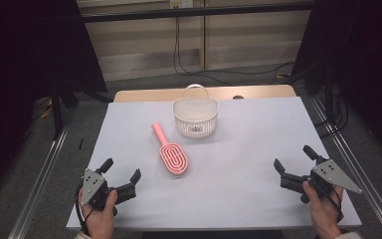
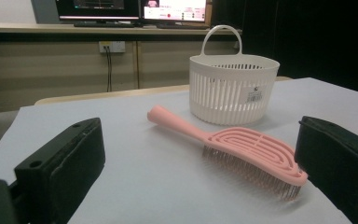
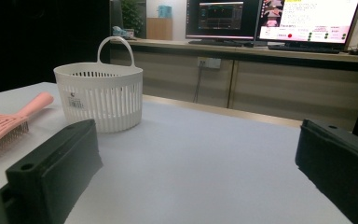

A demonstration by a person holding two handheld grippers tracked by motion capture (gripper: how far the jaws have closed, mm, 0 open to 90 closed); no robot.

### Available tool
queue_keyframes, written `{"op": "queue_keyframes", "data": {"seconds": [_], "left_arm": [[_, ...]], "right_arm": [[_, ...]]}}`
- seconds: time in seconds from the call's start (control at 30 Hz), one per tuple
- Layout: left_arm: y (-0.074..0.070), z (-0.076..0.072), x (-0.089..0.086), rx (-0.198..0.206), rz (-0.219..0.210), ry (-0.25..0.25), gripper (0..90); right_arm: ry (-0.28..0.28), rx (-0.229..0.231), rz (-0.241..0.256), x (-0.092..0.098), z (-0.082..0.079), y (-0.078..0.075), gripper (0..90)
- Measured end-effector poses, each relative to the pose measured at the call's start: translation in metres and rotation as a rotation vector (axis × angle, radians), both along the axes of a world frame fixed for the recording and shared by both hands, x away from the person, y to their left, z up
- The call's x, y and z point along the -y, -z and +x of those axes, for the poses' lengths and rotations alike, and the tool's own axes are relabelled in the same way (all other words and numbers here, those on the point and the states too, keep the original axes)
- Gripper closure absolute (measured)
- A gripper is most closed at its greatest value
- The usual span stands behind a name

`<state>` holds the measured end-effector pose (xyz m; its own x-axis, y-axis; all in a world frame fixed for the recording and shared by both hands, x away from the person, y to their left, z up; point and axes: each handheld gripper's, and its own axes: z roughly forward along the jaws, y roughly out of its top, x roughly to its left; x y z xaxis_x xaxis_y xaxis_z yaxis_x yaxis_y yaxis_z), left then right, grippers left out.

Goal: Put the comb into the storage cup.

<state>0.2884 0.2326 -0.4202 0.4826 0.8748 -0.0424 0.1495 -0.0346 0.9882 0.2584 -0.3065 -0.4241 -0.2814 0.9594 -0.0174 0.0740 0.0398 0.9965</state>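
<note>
Pink brush: lying bristles-down just in front of the white basket, untouched.
Left gripper: jaws apart, nearest the brush.
Right gripper: jaws apart, well away.
Progress: nothing grasped yet; pickup judged outstanding.

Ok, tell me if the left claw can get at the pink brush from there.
Probably yes. The left claw is open, and nothing lies on the table between it and the pink brush, which lies apart from the basket.
</note>
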Motion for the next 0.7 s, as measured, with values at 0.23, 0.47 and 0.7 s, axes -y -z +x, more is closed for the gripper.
{"op": "queue_keyframes", "data": {"seconds": [0.23, 0.47, 0.7], "left_arm": [[-0.0004, 0.0013, 0.0007, -0.006, -0.009, -0.006, 2.4], [-0.003, 0.0035, 0.0046, -0.009, -0.015, 0.023, 2.3], [-0.0058, 0.0037, 0.0097, -0.013, -0.006, 0.054, 2.4]], "right_arm": [[-0.001, 0.0, 0.001, 0.0001, 0.0001, 0.0004, 0.0], [-0.006, -0.001, 0.001, 0.0007, 0.0, 0.0009, 0.0], [-0.006, 0.0, 0.004, 0.0004, 0.0003, 0.0009, 0.0]]}}
